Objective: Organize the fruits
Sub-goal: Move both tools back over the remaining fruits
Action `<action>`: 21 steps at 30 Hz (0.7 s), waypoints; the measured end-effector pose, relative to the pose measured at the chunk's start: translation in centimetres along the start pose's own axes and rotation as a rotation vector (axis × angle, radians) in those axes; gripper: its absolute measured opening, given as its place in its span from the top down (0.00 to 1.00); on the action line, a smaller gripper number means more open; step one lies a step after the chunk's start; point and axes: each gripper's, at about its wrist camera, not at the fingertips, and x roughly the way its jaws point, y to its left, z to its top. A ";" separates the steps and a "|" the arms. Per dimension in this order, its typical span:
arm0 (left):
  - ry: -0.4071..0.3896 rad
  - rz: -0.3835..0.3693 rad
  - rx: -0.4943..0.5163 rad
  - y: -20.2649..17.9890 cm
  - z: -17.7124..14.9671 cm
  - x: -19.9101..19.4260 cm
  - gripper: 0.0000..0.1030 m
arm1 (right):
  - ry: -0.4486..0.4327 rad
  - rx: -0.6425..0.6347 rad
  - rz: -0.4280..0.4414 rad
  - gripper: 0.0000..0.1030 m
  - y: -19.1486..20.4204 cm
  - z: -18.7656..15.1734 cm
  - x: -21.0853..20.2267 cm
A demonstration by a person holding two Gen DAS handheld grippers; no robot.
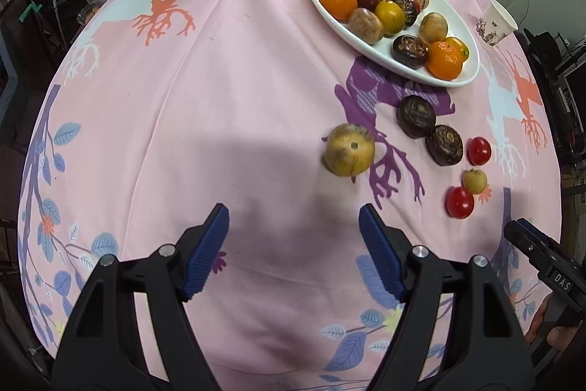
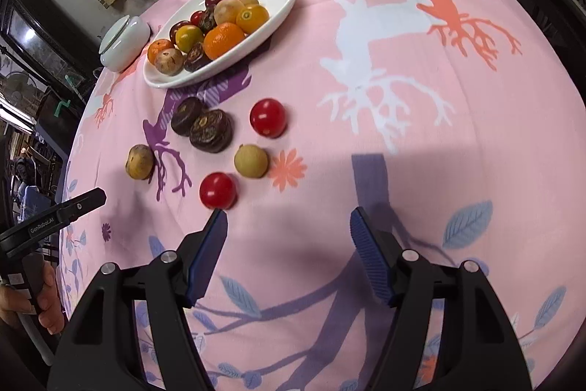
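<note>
On the pink tabletop, six loose fruits sit at 5 o'clock of the white plate. Both claws — left claw, right claw — hang apart, empty. Nearest cherry tomato looks slick and squishy, so pinch its middle gently.

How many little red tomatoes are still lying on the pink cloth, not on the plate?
2: one red tomato beside the dark fruits, another red tomato nearest the right gripper. None looks hidden.

One plate, six loose fruits
</note>
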 end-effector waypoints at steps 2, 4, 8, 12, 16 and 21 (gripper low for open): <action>-0.001 -0.002 0.005 -0.2 -0.1 0.0 0.27 | 0.008 -0.006 0.006 0.32 0.3 -0.4 0.1; 0.001 -0.005 0.014 -0.6 -0.1 0.0 0.27 | 0.012 -0.012 0.017 0.32 0.7 -0.5 0.0; 0.006 -0.007 0.035 -1.3 0.2 0.4 0.27 | 0.013 -0.031 0.028 0.32 1.3 -0.5 0.0; 0.018 -0.005 0.039 -1.6 0.4 1.1 0.27 | 0.020 -0.026 0.033 0.32 1.3 -0.3 0.4; 0.034 -0.007 0.031 -1.7 0.7 2.1 0.27 | 0.033 -0.019 0.032 0.32 1.1 -0.1 1.1; 0.041 -0.012 0.034 -2.1 1.2 2.9 0.26 | 0.043 -0.006 0.038 0.32 0.8 0.1 1.7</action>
